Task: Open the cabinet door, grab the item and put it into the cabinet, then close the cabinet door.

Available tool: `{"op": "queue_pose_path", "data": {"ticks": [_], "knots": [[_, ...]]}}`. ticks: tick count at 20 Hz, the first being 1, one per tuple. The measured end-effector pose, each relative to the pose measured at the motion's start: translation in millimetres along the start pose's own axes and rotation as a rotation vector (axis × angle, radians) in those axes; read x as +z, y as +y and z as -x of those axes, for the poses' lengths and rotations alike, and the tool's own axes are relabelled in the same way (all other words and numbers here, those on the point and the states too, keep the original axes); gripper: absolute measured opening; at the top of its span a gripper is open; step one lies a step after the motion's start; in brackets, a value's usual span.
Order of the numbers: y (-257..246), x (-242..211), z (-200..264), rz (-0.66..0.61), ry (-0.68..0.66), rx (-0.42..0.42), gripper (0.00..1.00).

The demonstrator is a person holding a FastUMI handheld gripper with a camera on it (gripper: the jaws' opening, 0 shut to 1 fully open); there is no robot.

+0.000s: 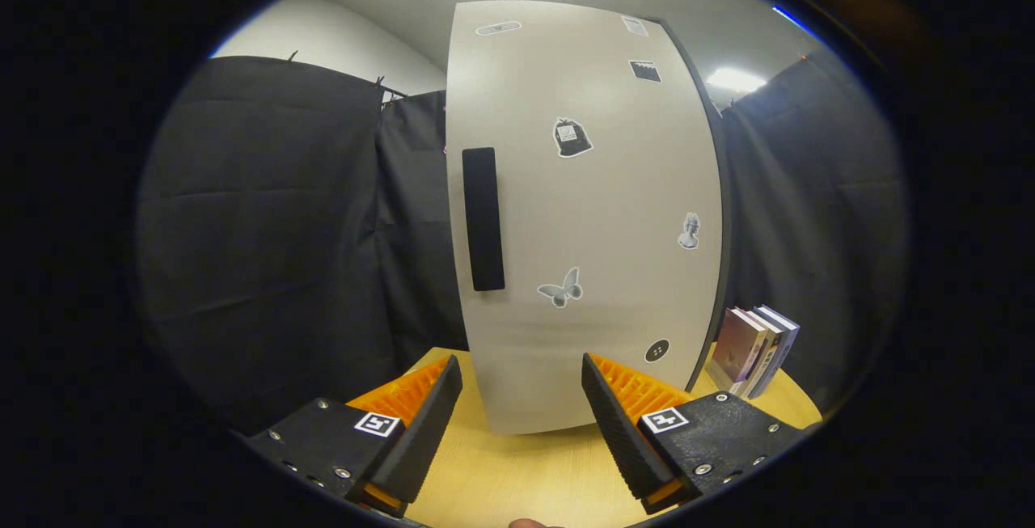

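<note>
Gripper (521,407) spread wide, empty, low over desk (517,471), facing cabinet door (582,221). Door closed; handle (483,219) on its left side. Books (756,350) upright just right of cabinet.

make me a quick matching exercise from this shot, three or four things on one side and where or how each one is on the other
Things:
1. cabinet door
2. handle
3. books
4. gripper

States or places:
A. standing upright on the table, right of the cabinet
B. open, holding nothing
C. shut, with stickers on it
D. dark vertical bar near the door's left edge

Pairs: 1-C, 2-D, 3-A, 4-B
</note>
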State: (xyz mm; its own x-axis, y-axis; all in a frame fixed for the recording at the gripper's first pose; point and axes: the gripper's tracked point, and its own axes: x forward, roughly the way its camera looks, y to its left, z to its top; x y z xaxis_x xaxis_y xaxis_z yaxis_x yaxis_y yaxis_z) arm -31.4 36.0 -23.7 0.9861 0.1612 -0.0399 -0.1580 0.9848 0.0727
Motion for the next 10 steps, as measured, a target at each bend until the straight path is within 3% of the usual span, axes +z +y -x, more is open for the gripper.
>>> {"op": "queue_pose_path", "data": {"ticks": [10], "knots": [[-2.3, 0.6, 0.6, 0.022, -0.011, -0.016, 0.93]]}}
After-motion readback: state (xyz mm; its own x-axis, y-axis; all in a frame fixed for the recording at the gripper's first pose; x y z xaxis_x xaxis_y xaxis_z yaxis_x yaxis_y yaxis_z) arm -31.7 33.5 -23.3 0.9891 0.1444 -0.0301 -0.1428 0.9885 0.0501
